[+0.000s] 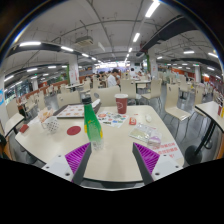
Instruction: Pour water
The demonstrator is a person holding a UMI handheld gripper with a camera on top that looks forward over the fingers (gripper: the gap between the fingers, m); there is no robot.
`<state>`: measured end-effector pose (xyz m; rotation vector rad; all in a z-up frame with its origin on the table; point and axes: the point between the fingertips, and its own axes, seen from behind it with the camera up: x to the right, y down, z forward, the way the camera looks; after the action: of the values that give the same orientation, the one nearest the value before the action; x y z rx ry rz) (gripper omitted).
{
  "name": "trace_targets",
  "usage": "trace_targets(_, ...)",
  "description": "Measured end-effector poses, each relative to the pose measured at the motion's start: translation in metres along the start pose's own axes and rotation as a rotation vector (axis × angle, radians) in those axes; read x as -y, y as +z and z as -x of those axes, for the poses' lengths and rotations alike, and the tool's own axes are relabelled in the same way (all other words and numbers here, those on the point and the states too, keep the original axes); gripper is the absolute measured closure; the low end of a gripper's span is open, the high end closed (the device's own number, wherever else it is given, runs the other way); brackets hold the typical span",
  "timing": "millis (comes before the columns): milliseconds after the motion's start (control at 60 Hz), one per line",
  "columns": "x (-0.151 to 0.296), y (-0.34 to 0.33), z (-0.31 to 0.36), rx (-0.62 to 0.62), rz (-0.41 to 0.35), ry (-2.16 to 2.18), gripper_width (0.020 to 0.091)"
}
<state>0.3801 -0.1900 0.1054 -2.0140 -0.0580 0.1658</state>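
1. My jaws [112, 157] stand released, the two magenta pads [77, 156] wide apart and nothing pressed between them.
2. The green bottle [92, 124] stands upright on the tabletop [118, 170] just ahead of me, near my left finger and left of the middle of the gap. It is not yet between the pads.
3. To take it well, I judge I should shift a little left so the bottle sits centred, then move forward and close on its lower body, below the narrow neck, where the grip will be steadier for tipping.
4. The red cup [121, 103] stands farther off, right of the bottle and well apart from it; I take it as the likely place for the water.
5. Between bottle and cup lie a few small items and printed sheets [112, 120]; to the right is a clear wrapped bundle [148, 134]. I would lift before crossing them.
6. A round red thing [74, 129] lies left of the bottle, close to my approach.
7. The near edge of the tabletop runs under my fingers; chairs [180, 100] and other tables surround it, with open room overhead.
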Motion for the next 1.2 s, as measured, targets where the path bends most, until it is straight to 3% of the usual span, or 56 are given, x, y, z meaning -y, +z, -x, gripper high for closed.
trace_targets(133,0.004,0.06,0.046,0.015,-0.07,0.008,0.026)
trace_targets(350,0.031,0.149,0.069,-0.108,-0.182,0.0,0.0274)
trace_targets(400,0.037,0.164,0.068,-0.14,-0.196,-0.017,0.0363)
trace_targets(433,0.037,0.172,0.063,-0.18,-0.195,-0.026,0.0561)
trace_targets(450,0.036,0.174,0.061,-0.197,-0.197,-0.03,0.0604)
trace_targets(567,0.039,0.173,0.055,-0.305,-0.235,-0.005,0.0641)
trace_targets(583,0.039,0.174,0.056,-0.311,-0.235,-0.012,0.0678)
trace_targets(650,0.039,0.177,0.057,-0.333,-0.205,-0.022,0.0742)
trace_targets(750,0.042,0.176,0.066,-0.357,-0.141,-0.057,0.074)
trace_targets(950,0.111,0.168,0.122,-0.461,-0.082,-0.439,0.0745)
trace_targets(1200,0.135,0.197,0.19,-0.569,0.144,-1.276,0.0743)
